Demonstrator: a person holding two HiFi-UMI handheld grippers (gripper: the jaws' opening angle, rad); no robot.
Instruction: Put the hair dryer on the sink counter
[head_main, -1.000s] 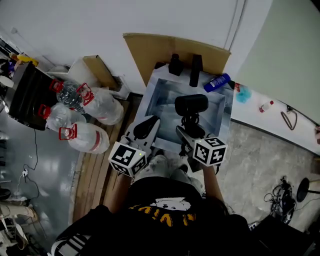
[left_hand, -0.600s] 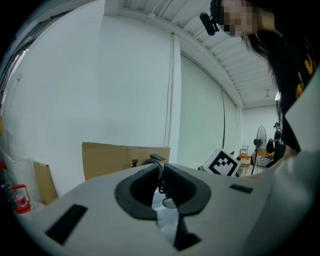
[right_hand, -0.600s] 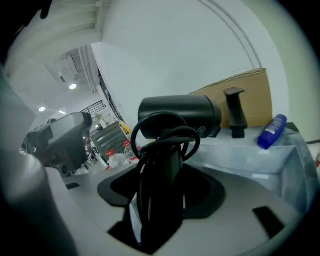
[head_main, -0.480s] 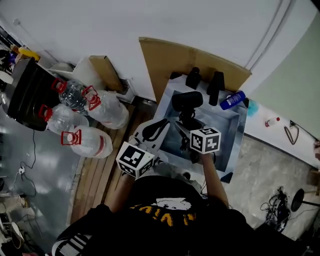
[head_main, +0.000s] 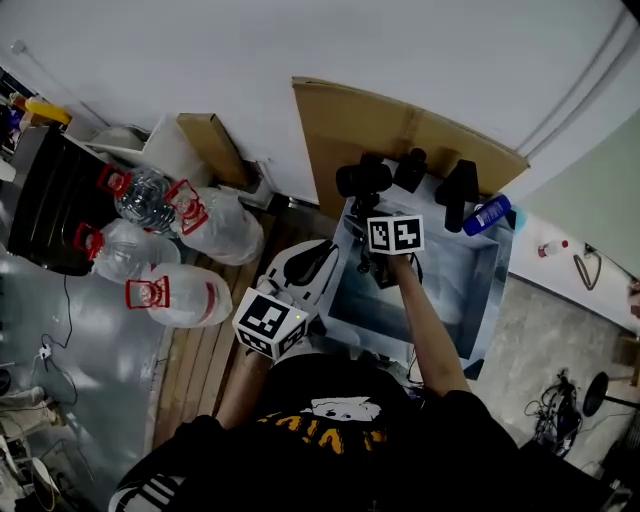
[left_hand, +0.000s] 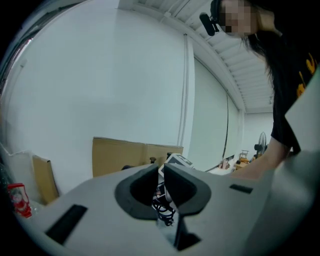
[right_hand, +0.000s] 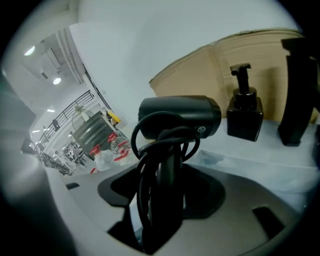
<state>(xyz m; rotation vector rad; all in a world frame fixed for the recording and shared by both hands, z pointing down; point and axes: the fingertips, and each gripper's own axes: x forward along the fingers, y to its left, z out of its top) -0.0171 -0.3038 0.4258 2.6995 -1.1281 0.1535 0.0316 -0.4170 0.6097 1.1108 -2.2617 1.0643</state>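
The black hair dryer (head_main: 362, 180) (right_hand: 180, 117) has its cord wound round the handle. My right gripper (head_main: 372, 212) (right_hand: 165, 185) is shut on that handle and holds the dryer upright over the back left corner of the steel sink (head_main: 455, 300), near the rear counter edge. A black pump bottle (head_main: 410, 170) (right_hand: 244, 112) stands just right of the dryer's head. My left gripper (head_main: 305, 262) (left_hand: 159, 182) hangs at the sink's front left corner, jaws together with nothing in them.
A tall black bottle (head_main: 458, 195) (right_hand: 295, 90) and a blue bottle (head_main: 487, 214) stand along the back of the sink. Brown cardboard (head_main: 400, 130) leans on the wall behind. Large water jugs (head_main: 170, 240) lie on the floor to the left.
My right gripper has carried the hair dryer from above the basin's middle toward the back left corner, by the black bottles. The left gripper has stayed near the front edge.
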